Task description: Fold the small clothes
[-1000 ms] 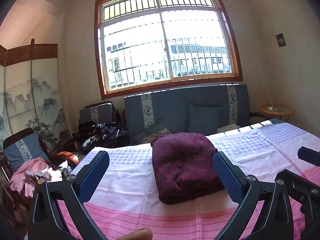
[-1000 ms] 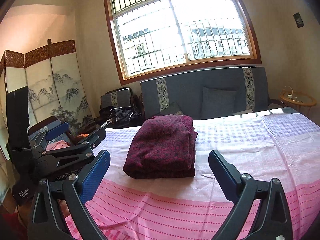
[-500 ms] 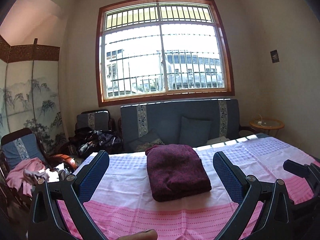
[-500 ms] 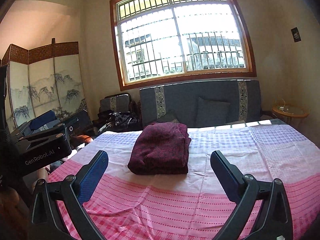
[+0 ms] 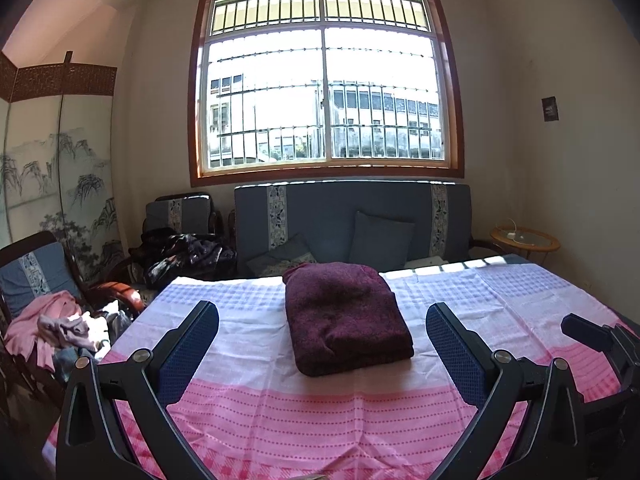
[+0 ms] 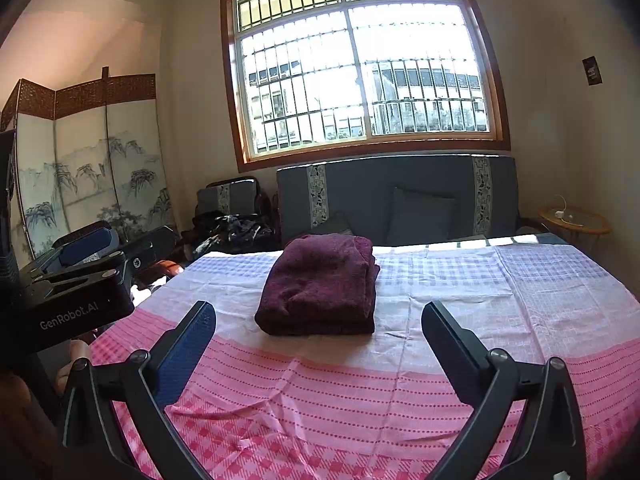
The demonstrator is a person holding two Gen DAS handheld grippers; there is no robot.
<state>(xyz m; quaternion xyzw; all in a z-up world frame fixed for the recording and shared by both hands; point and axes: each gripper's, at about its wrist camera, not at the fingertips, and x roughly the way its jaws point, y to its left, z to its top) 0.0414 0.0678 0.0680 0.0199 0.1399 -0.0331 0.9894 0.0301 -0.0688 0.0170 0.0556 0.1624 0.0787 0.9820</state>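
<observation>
A folded dark maroon garment (image 5: 345, 316) lies on the pink and white checked tablecloth (image 5: 280, 408), a little past the table's middle. It also shows in the right wrist view (image 6: 322, 286). My left gripper (image 5: 322, 320) is open and empty, held back above the table's near edge, with the garment seen between its fingers. My right gripper (image 6: 318, 314) is open and empty, likewise back from the garment. The left gripper's body (image 6: 72, 284) shows at the left of the right wrist view.
A blue sofa (image 5: 352, 224) with cushions stands behind the table under a barred window. Armchairs at the left hold piles of clothes (image 5: 60, 328). A painted folding screen (image 5: 56, 184) stands at the far left. A small round side table (image 5: 524, 240) is at the right.
Both grippers have drawn back and up from the folded garment, which now looks smaller and farther off. The garment has not moved.
</observation>
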